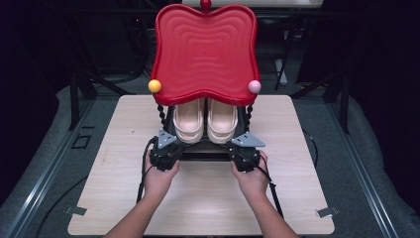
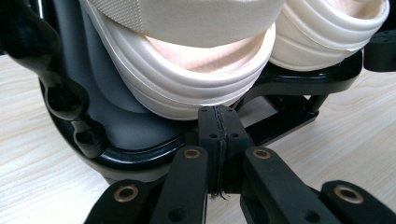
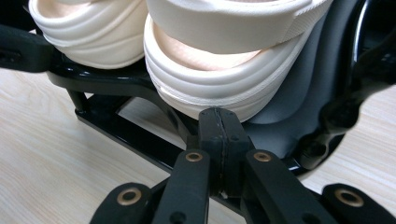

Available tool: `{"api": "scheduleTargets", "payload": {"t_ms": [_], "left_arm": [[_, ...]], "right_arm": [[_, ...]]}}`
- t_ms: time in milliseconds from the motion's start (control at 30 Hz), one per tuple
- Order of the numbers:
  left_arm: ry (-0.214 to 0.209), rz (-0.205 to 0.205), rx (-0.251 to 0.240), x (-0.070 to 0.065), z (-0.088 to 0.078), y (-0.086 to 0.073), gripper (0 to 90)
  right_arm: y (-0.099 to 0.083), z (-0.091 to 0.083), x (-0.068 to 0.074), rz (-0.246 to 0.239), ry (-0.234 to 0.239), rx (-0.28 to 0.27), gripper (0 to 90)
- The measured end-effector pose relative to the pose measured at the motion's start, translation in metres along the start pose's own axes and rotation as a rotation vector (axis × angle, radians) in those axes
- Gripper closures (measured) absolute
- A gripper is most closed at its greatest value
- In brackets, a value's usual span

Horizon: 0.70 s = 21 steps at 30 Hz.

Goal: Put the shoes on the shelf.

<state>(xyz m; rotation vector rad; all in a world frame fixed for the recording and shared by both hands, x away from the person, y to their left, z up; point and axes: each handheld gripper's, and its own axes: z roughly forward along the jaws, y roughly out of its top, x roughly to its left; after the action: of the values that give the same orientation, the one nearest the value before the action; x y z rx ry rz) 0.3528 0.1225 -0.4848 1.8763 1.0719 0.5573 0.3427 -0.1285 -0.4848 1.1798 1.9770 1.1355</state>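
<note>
Overhead, both hands hold tools at a black rack (image 1: 208,151) carrying cream sandals (image 1: 204,121) under a red tray (image 1: 205,49) on the bench (image 1: 297,173). Left tool (image 2: 219,123): jaws pressed together, empty, just below a sandal. Right tool (image 3: 219,126): likewise closed. Probably an approach step; next, opening before gripping.

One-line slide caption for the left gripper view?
Left gripper, fingers pressed together, just below a cream sandal on a black rack.
</note>
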Motion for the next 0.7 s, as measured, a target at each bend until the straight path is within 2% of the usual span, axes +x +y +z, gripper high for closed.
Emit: {"api": "scheduleTargets", "payload": {"t_ms": [33,100,367,433,500,600,633,700], "left_arm": [[0.000,0.000,0.001,0.000,0.002,0.000,89.7],[-0.001,-0.004,0.001,-0.001,0.004,0.001,89.7],[0.004,0.001,0.016,-0.001,0.012,0.002,89.7],[0.010,0.017,0.013,-0.002,0.012,0.001,89.7],[0.015,0.011,0.010,-0.002,0.010,0.001,89.3],[0.017,0.013,0.003,-0.002,0.009,0.000,87.6],[0.016,0.008,-0.004,-0.002,0.007,-0.001,87.5],[0.017,0.008,-0.010,0.000,0.003,-0.003,87.3]], "right_arm": [[0.000,0.003,0.001,0.005,-0.003,-0.018,90.0],[0.001,0.005,0.003,0.003,0.003,-0.002,90.0],[0.000,0.014,0.006,0.004,-0.010,-0.005,90.0],[0.000,0.014,0.006,-0.009,-0.008,0.007,89.7],[-0.001,0.014,0.006,-0.021,-0.019,-0.010,88.3],[-0.001,0.012,0.006,-0.019,-0.023,-0.007,86.9],[-0.001,0.009,0.004,-0.012,-0.029,-0.025,86.9],[-0.001,0.005,0.002,-0.012,-0.028,-0.010,86.8]]}}
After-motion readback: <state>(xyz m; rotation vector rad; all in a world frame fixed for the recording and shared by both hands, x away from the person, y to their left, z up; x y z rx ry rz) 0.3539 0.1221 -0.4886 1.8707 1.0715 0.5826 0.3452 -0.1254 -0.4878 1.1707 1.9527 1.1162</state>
